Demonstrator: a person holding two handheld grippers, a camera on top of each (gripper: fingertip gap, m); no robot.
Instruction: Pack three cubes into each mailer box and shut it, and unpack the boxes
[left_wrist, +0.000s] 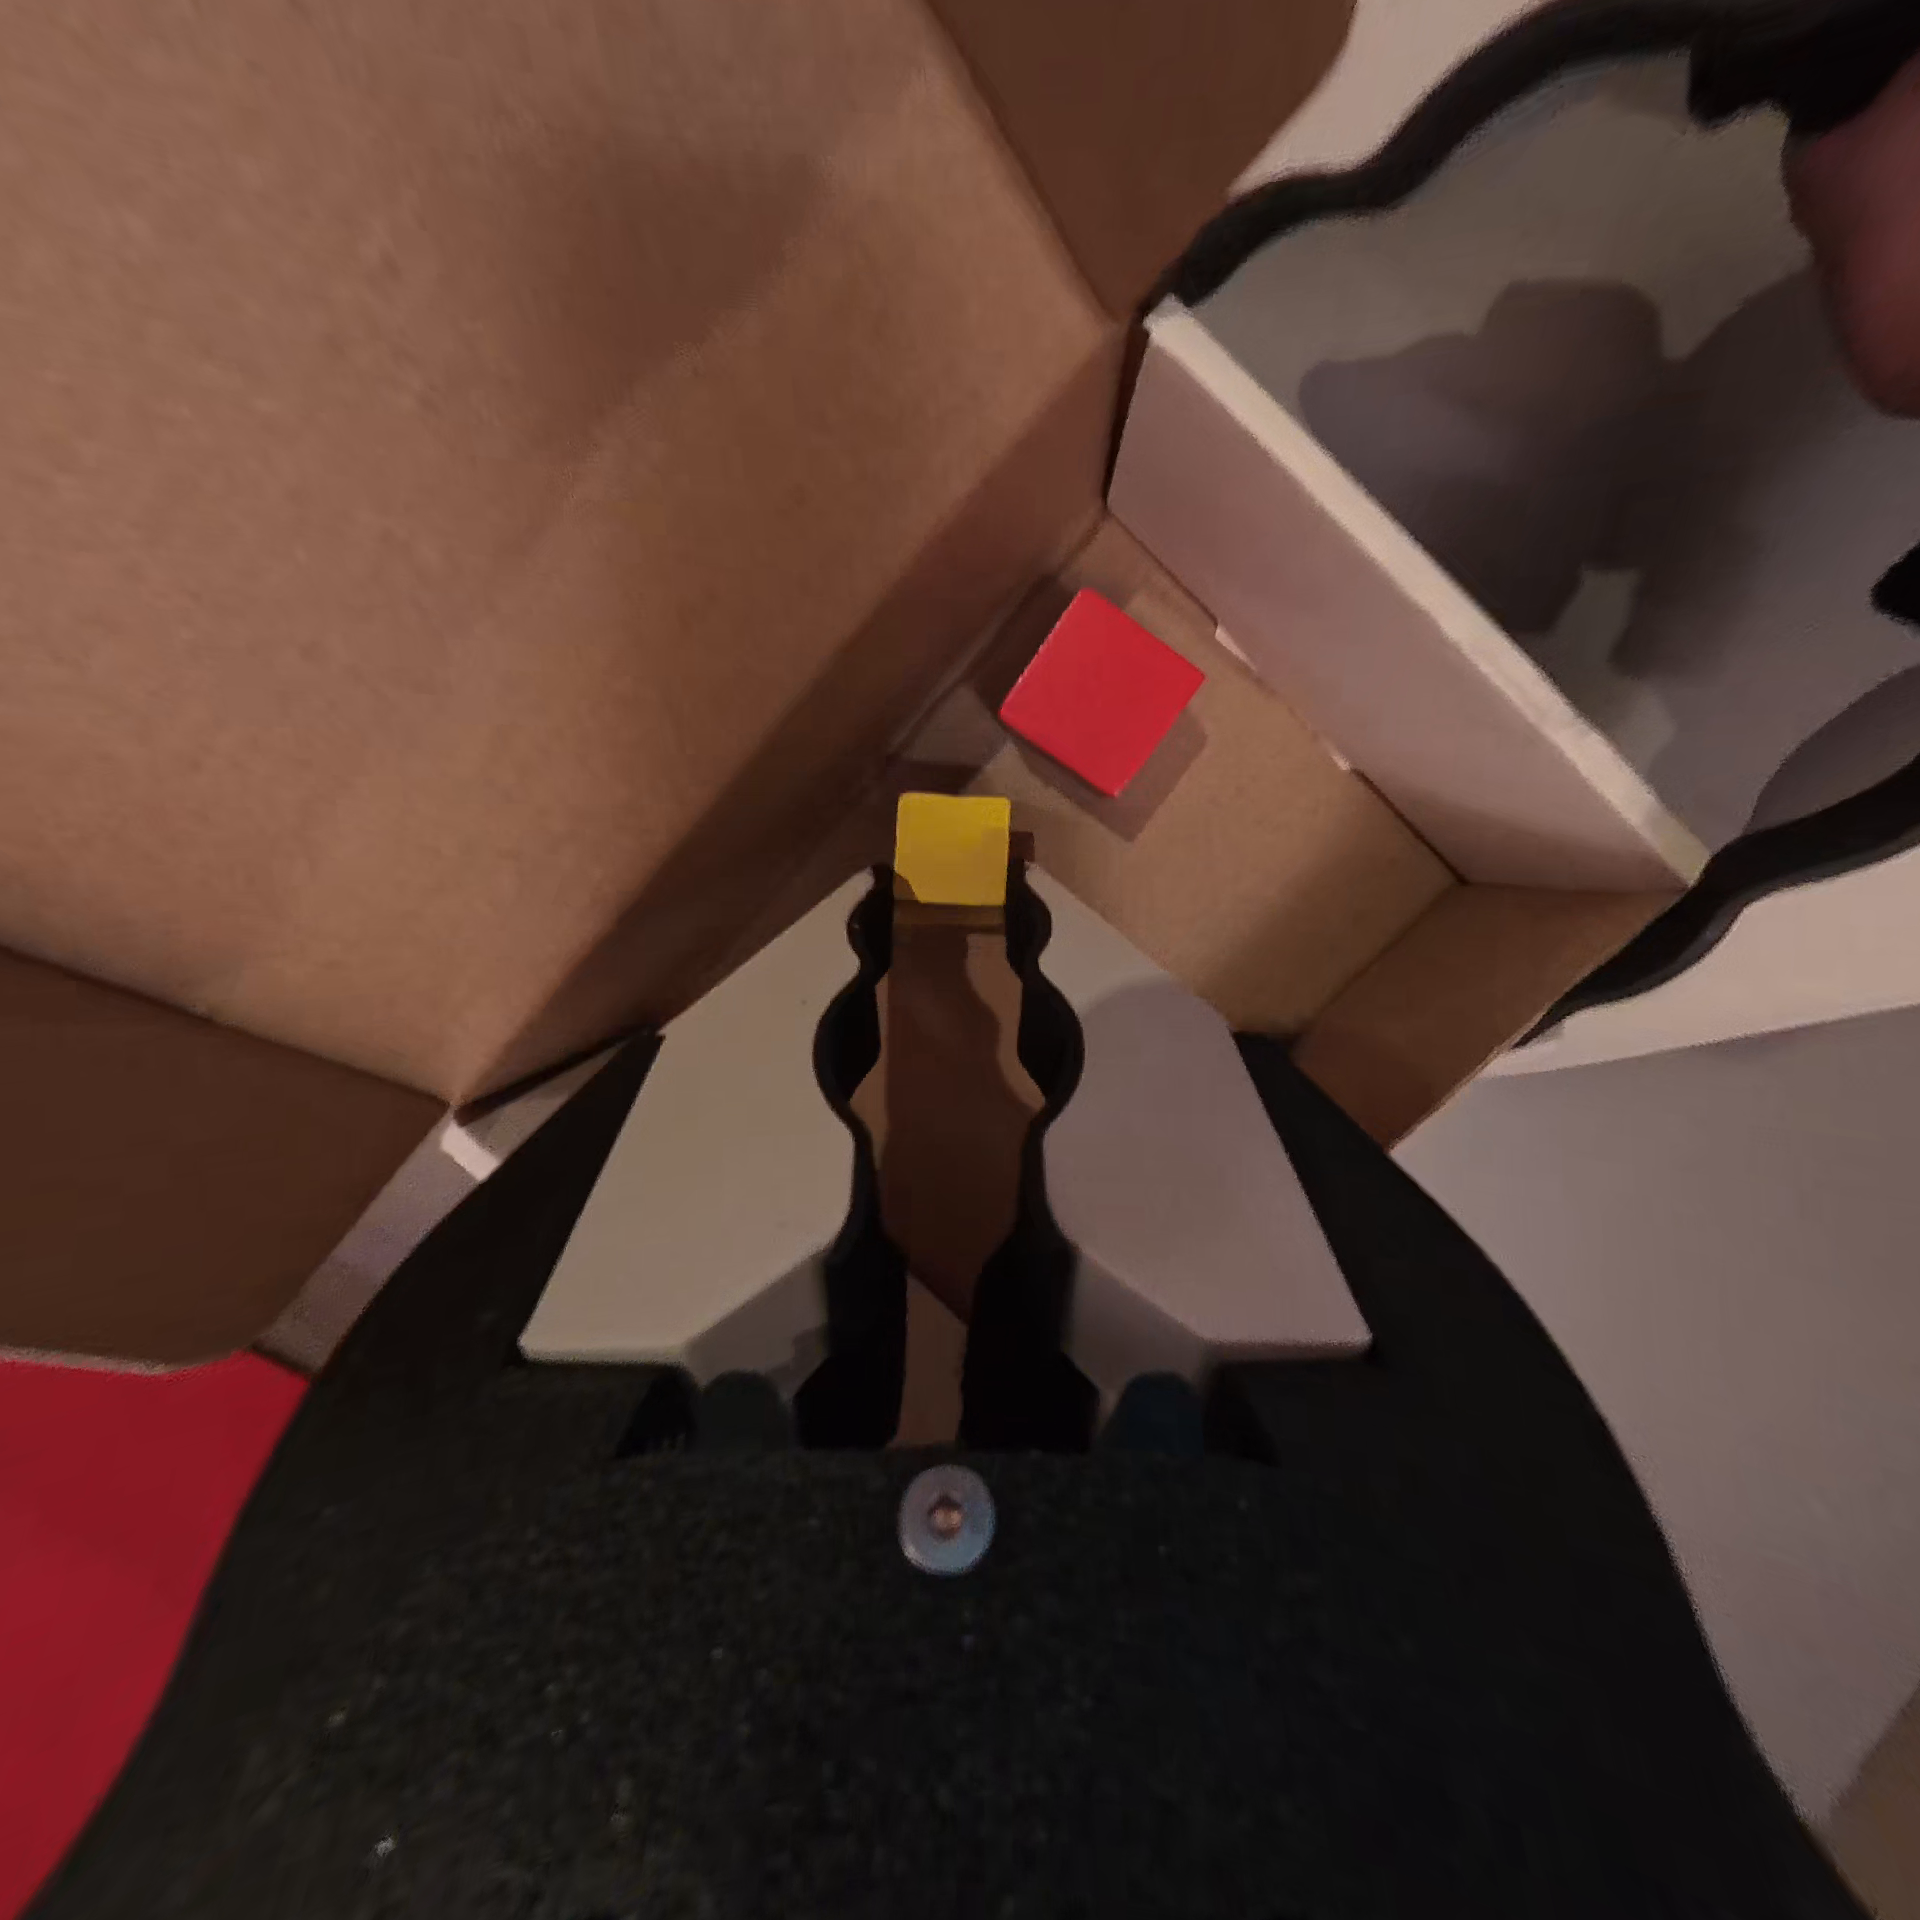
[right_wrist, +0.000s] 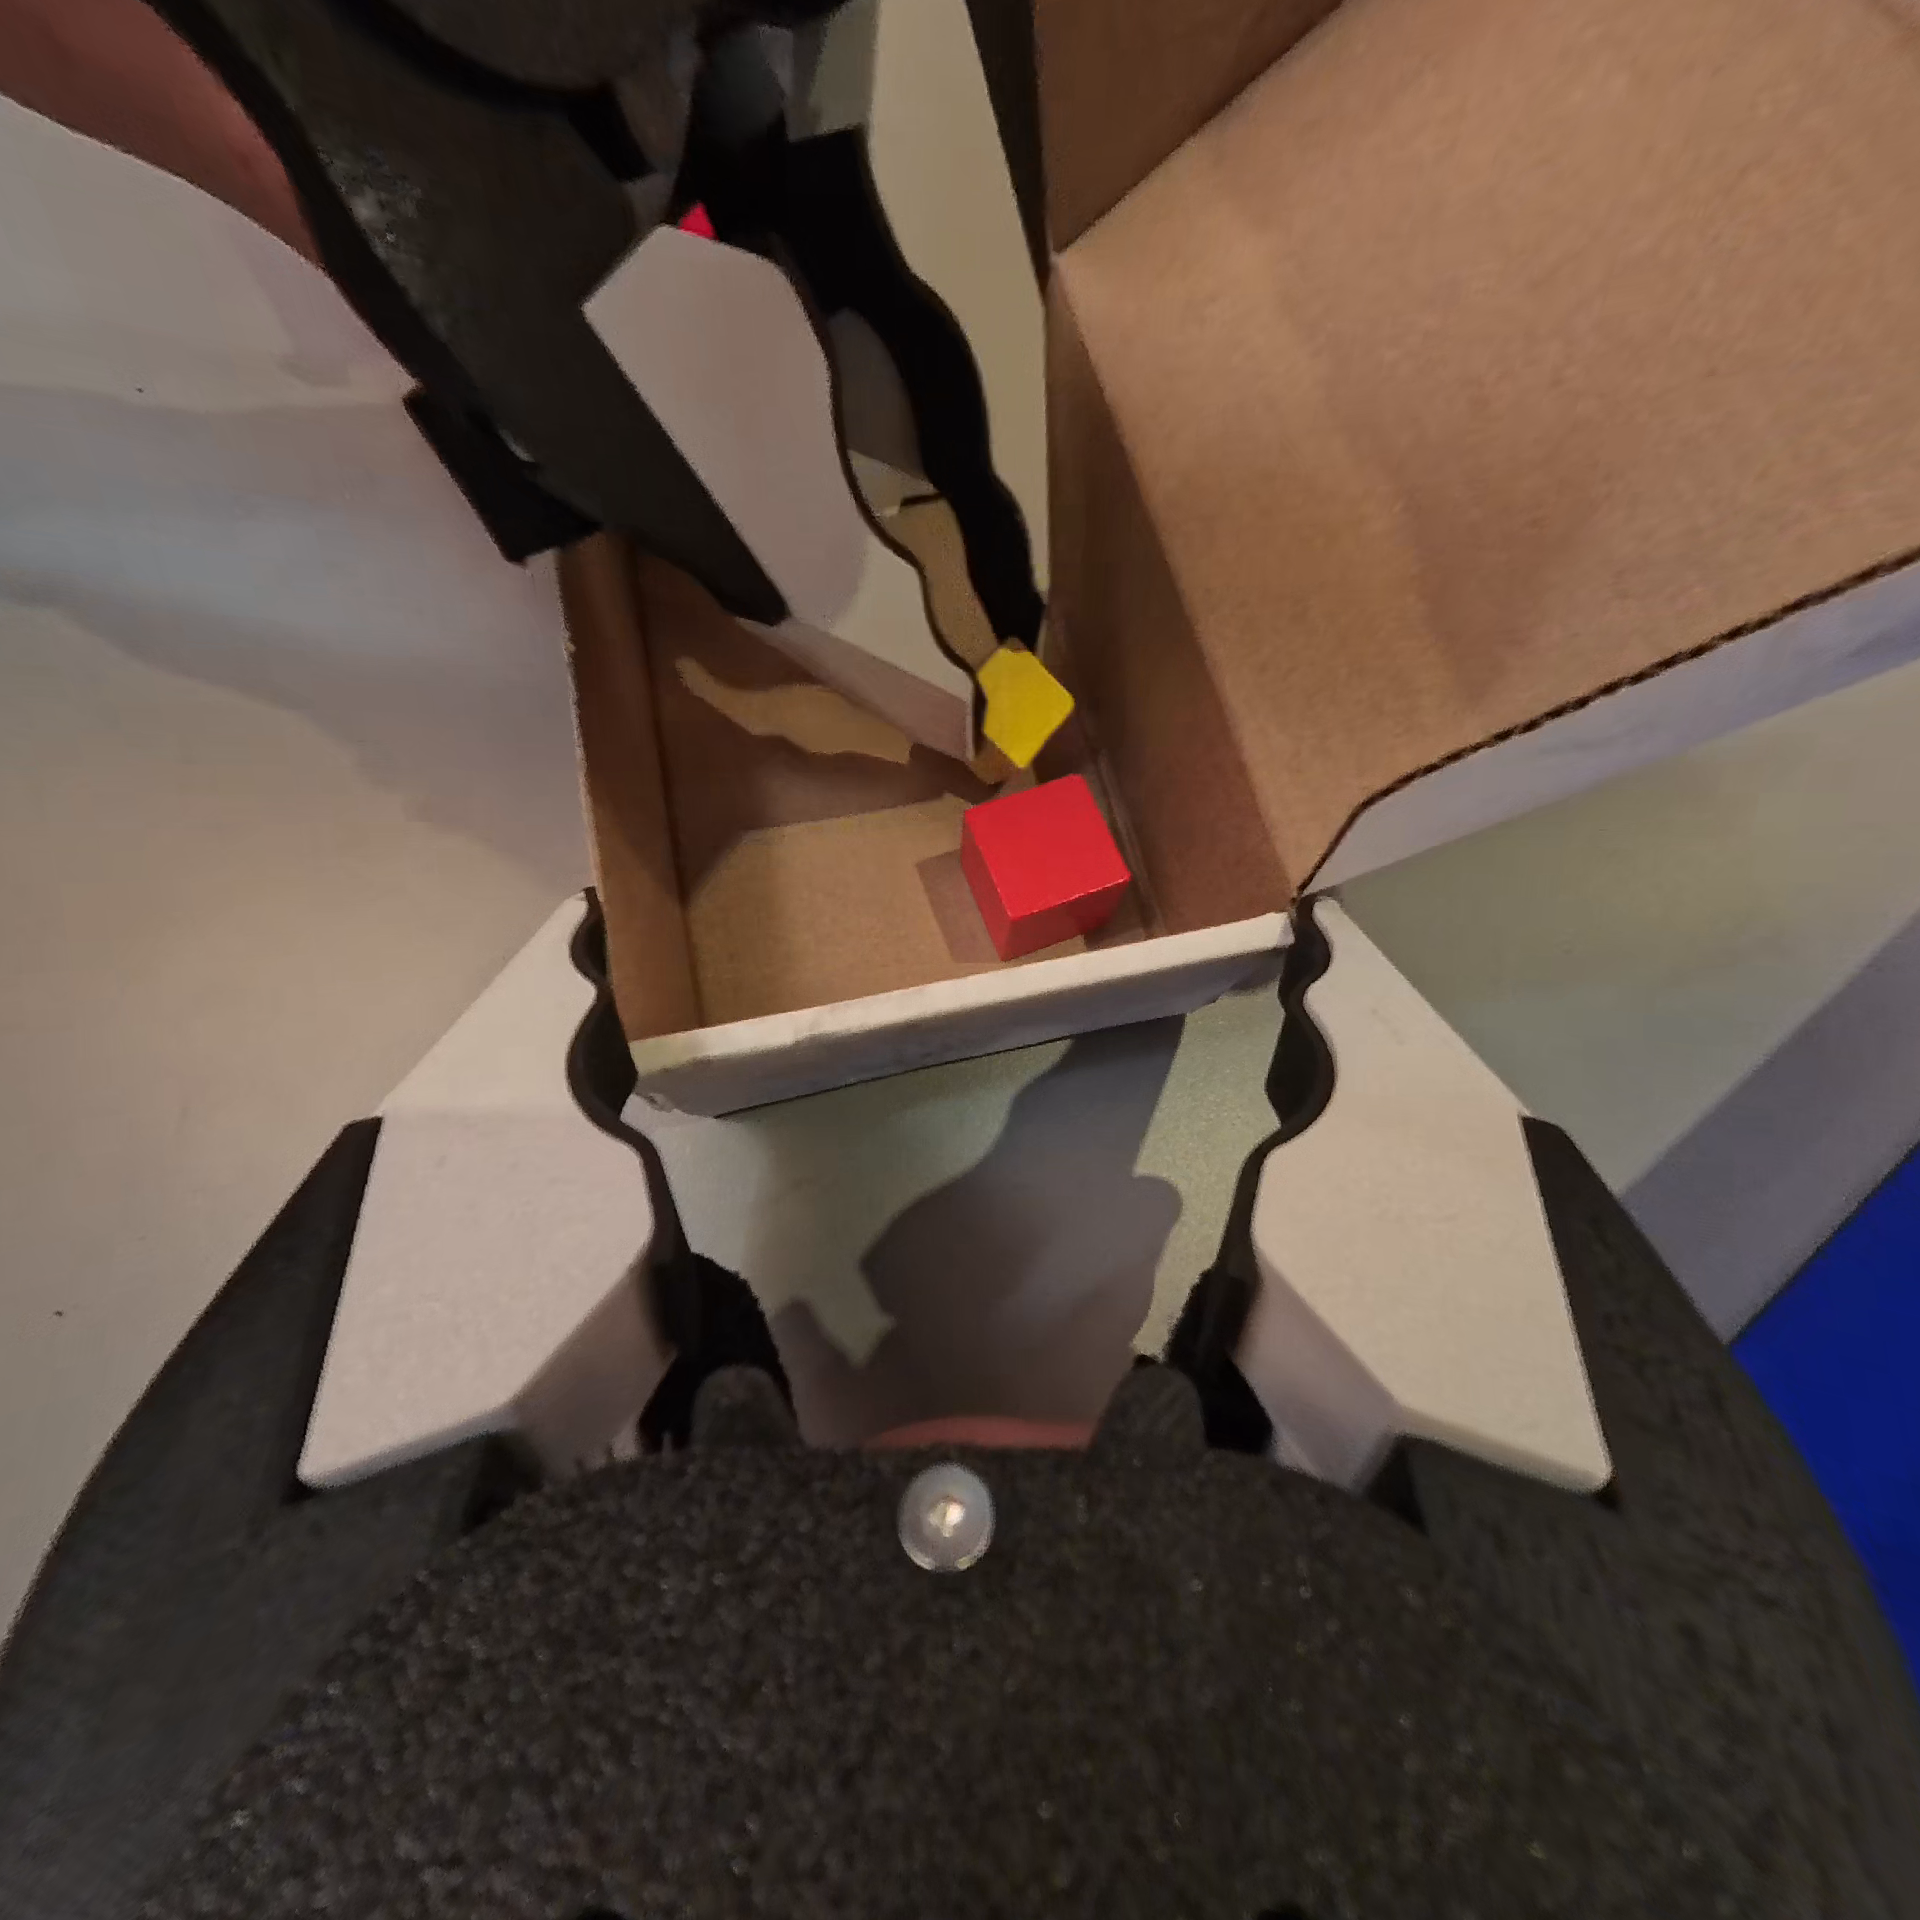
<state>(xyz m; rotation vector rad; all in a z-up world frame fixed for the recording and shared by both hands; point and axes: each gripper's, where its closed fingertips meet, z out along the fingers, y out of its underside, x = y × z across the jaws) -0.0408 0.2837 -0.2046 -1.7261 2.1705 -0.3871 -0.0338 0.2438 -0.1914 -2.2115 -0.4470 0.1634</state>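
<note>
Above the open brown cardboard mailer box (right_wrist: 665, 1049), my left gripper (left_wrist: 951, 894) pinches a small yellow wooden cube (left_wrist: 953, 849). I should lower it beside the red wooden cube (right_wrist: 1042, 879) before releasing. My right gripper (right_wrist: 940, 997) stands wide, bracketing the near wall.

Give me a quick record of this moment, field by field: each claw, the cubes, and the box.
left claw: shut on yellow cube, held inside the box
right claw: open, straddling the box's near wall
red cube: resting on box floor, near a corner
mailer box: open, lid raised
cubes seen in box: two
</note>
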